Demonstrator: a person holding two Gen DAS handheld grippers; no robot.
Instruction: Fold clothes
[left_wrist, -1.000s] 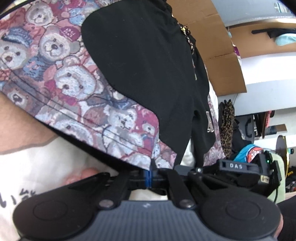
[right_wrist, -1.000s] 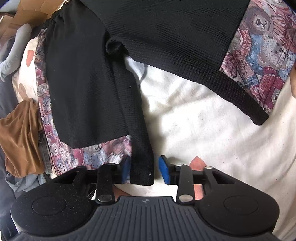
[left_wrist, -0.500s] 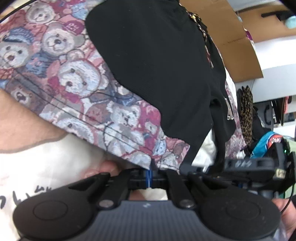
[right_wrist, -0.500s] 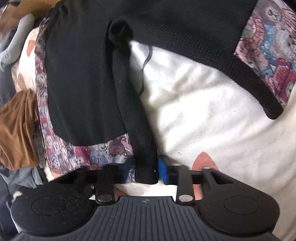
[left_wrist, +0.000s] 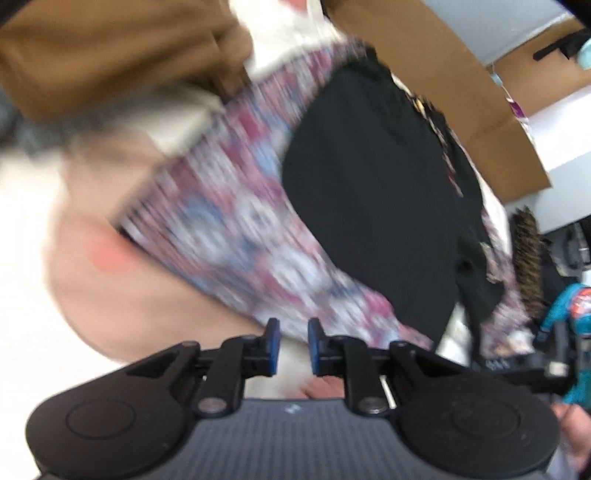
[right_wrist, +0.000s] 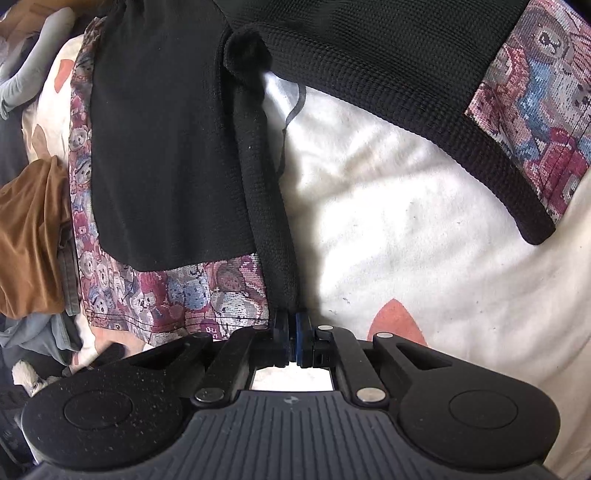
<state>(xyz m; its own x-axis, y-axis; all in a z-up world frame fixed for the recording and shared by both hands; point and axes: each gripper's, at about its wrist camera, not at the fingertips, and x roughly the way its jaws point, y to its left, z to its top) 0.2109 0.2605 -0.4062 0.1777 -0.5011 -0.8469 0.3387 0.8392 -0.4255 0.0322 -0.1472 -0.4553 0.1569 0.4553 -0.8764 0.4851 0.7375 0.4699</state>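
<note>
A pair of shorts with black panels and teddy-bear print (right_wrist: 166, 155) lies on a white sheet (right_wrist: 406, 206). My right gripper (right_wrist: 291, 334) is shut on the black edge of one leg (right_wrist: 269, 206), its blue pads pinching the fabric. The other leg (right_wrist: 524, 92) stretches across the top right. In the blurred left wrist view the shorts (left_wrist: 362, 184) lie ahead, and my left gripper (left_wrist: 293, 345) is open with nothing between its blue pads, just below the printed hem.
A brown garment (right_wrist: 29, 236) and grey clothes (right_wrist: 22, 85) are piled at the left of the right wrist view. Cardboard (left_wrist: 461, 92) stands beyond the shorts in the left wrist view, with more clothes (left_wrist: 532, 258) at the right.
My left gripper has let go of the printed hem, opened and swung, blurring its view. My right gripper has closed fully on the black leg edge.
</note>
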